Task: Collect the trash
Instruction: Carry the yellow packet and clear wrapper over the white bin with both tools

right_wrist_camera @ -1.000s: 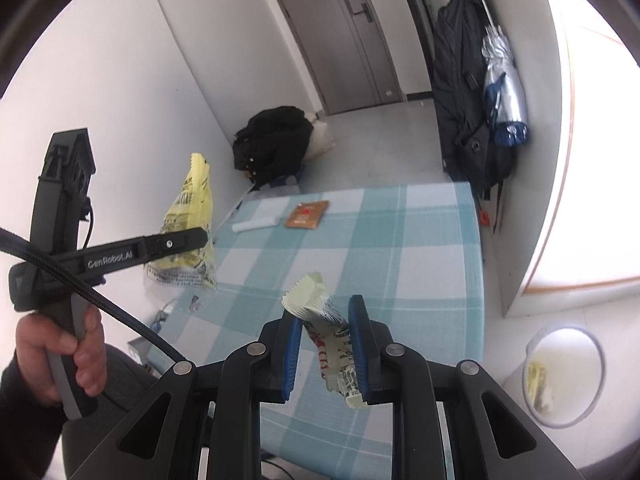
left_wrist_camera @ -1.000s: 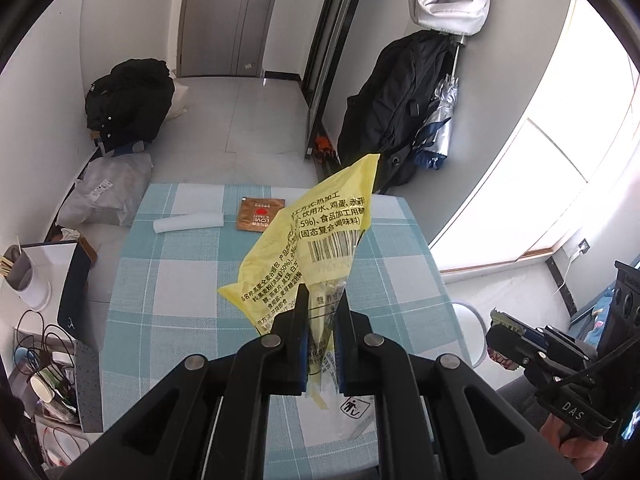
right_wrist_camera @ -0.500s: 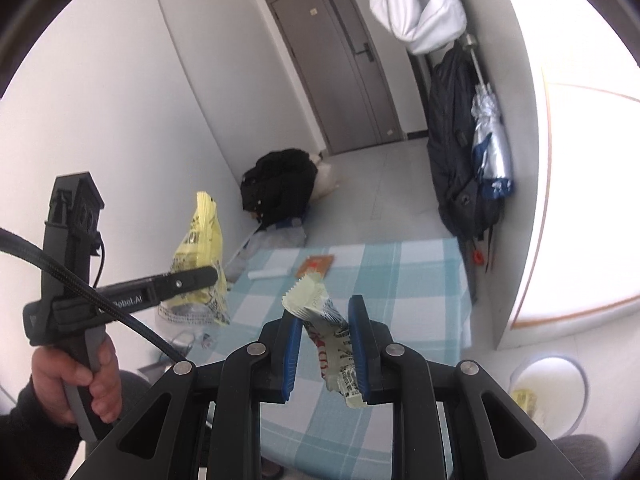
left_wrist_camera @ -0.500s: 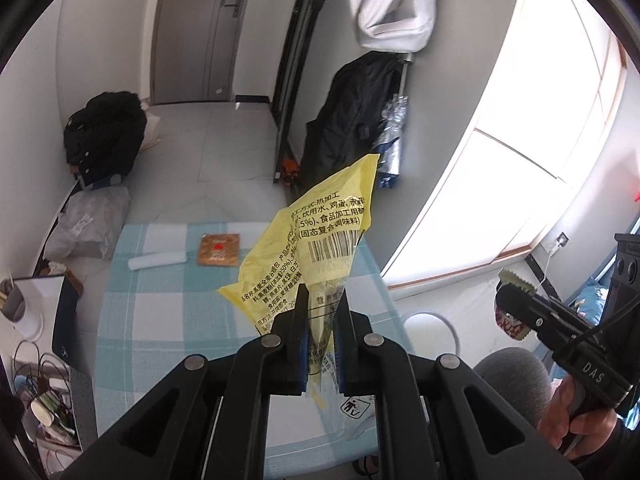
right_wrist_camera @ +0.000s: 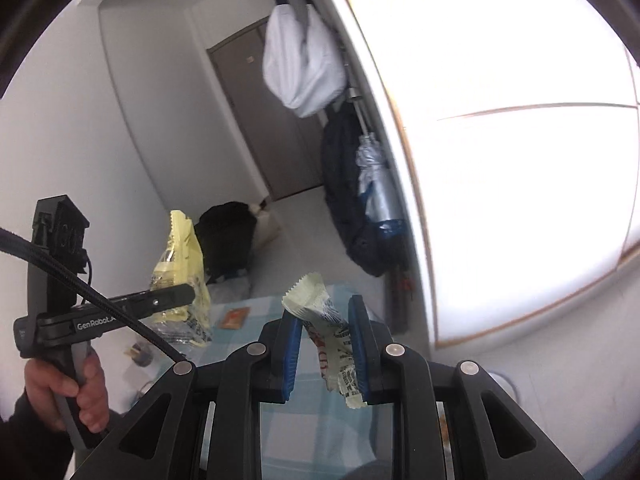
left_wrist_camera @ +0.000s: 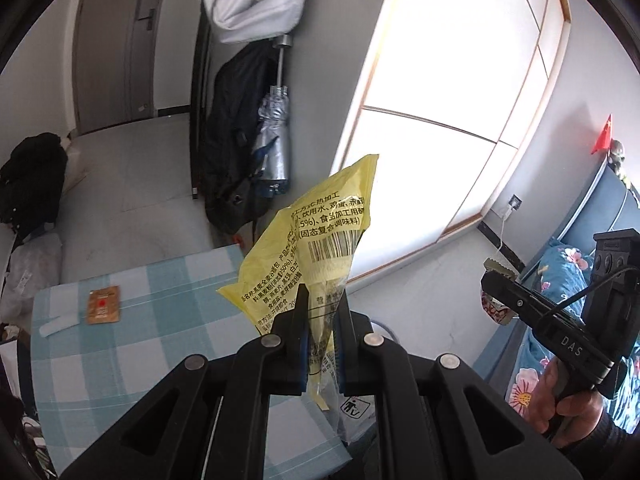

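Note:
My left gripper [left_wrist_camera: 322,300] is shut on a yellow food bag [left_wrist_camera: 320,236] with black print and a barcode, held up above the checked table [left_wrist_camera: 160,344]. In the right wrist view the same yellow food bag [right_wrist_camera: 180,264] hangs from the left gripper [right_wrist_camera: 188,292] at the left. My right gripper [right_wrist_camera: 324,312] is shut on a crumpled white and red snack wrapper [right_wrist_camera: 328,332]. That right gripper [left_wrist_camera: 490,280] shows at the right of the left wrist view with the snack wrapper [left_wrist_camera: 496,308] in it. On the table lie a brown sachet [left_wrist_camera: 103,304] and a white paper roll [left_wrist_camera: 58,325].
A white bin rim [right_wrist_camera: 504,384] shows on the floor low right of the table. A dark jacket and folded silver umbrella [left_wrist_camera: 272,152] hang by the bright window. A black bag [left_wrist_camera: 32,176] lies on the floor. A flowered bed [left_wrist_camera: 560,280] stands at the right.
Both grippers have risen and swung right, toward the window, each keeping its hold. The table has dropped to the lower left of both views and the bin has slid toward the bottom edge.

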Available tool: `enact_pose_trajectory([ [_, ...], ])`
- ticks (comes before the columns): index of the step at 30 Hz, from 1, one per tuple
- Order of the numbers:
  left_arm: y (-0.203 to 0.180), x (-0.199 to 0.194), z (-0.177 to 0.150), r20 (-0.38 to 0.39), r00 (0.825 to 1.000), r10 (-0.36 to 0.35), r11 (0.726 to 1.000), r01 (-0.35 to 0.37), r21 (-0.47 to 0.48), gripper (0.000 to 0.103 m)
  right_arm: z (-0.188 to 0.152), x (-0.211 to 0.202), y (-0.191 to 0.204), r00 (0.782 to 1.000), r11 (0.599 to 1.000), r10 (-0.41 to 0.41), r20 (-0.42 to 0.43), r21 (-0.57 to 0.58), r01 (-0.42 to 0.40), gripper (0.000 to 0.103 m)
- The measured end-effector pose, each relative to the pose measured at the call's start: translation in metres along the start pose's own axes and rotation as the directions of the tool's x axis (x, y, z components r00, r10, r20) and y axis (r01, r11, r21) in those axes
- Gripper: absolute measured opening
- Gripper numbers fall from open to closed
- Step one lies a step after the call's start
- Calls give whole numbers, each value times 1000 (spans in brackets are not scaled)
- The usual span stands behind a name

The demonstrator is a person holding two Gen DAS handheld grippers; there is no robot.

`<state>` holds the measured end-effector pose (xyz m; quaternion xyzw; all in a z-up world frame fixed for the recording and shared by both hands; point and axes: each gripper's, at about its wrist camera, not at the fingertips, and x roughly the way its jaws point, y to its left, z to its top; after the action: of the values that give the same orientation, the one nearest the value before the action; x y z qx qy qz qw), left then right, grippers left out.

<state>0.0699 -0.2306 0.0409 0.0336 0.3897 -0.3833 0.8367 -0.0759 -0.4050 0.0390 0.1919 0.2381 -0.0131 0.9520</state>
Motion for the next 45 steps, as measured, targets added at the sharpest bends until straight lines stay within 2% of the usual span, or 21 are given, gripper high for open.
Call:
enact_pose_trajectory([
  [9,-54,75,13,-109,988,-111,992,117,51,6,-16,-16,-106,990,978,-137,-21,154,139,22],
  [15,-82,134,10,-227,961,-159,981,180,75,6,-37,-5,-158,981,950,-183,-65,246,193,22],
  [18,-89,165,6,-291,941,-175,977,203,69,6,-50,6,-183,976,929,-196,-94,301,216,22],
  [24,-93,220,-4,-419,887,-194,970,238,56,6,-71,29,-214,973,903,-191,-131,364,226,22],
  [26,-92,239,-8,-467,859,-208,967,253,35,6,-80,39,-225,970,890,-187,-155,391,234,22],
  [27,-90,248,-8,-482,851,-209,967,252,26,6,-85,45,-231,968,883,-183,-171,403,238,22],
  [30,-89,275,-15,-543,809,-224,966,260,-11,6,-97,59,-244,962,867,-178,-207,429,253,22],
  [31,-89,285,-19,-567,790,-233,964,266,-26,6,-101,67,-248,960,862,-171,-222,439,255,22],
  [36,-89,318,-38,-648,733,-207,968,247,-30,6,-123,100,-262,947,849,-126,-294,463,256,22],
  [38,-88,333,-47,-685,692,-226,966,250,-67,6,-131,112,-261,942,842,-108,-318,475,257,22],
  [40,-86,343,-54,-717,658,-231,966,242,-89,6,-136,124,-265,935,833,-87,-344,490,258,22],
  [45,-76,360,-68,-765,603,-226,971,200,-129,6,-161,148,-268,915,812,-45,-401,518,267,22],
])
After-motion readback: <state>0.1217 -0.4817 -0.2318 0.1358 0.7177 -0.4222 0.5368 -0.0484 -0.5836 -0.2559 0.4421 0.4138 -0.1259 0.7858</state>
